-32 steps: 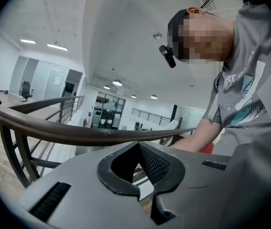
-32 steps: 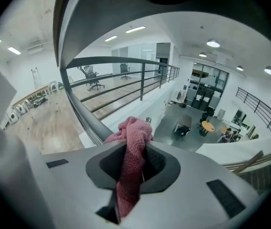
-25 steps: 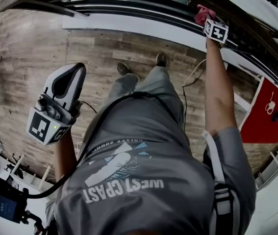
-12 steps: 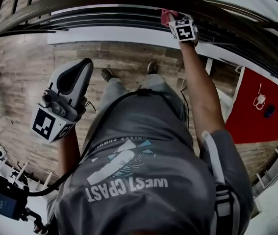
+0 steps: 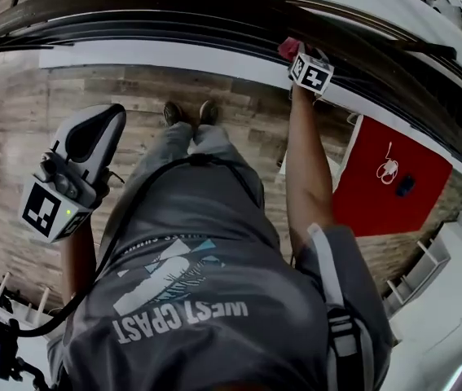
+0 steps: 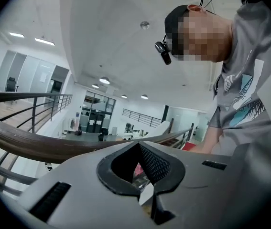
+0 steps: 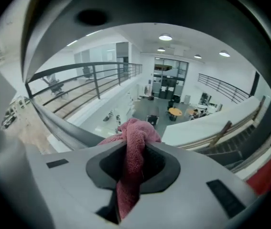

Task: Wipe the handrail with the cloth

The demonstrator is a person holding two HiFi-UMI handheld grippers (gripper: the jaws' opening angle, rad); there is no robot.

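The only thing you can properly read is on the person's grey T-shirt (image 5: 214, 292). It has a big white lettering (image 5: 180, 320) spelling "WEST COAST", upside down in the head view, and the O looks a bit like a P from here. It sits under a white and light-blue graphic (image 5: 173, 271). A thin curved line of small print (image 5: 169, 243) runs along that graphic, way too tiny to make out. The left gripper view catches the shirt too, but no words are legible there. The left claw (image 5: 104, 116) and right claw (image 5: 290, 50) each carry a cube with a black-and-white square marker, which is just a blocky pattern.
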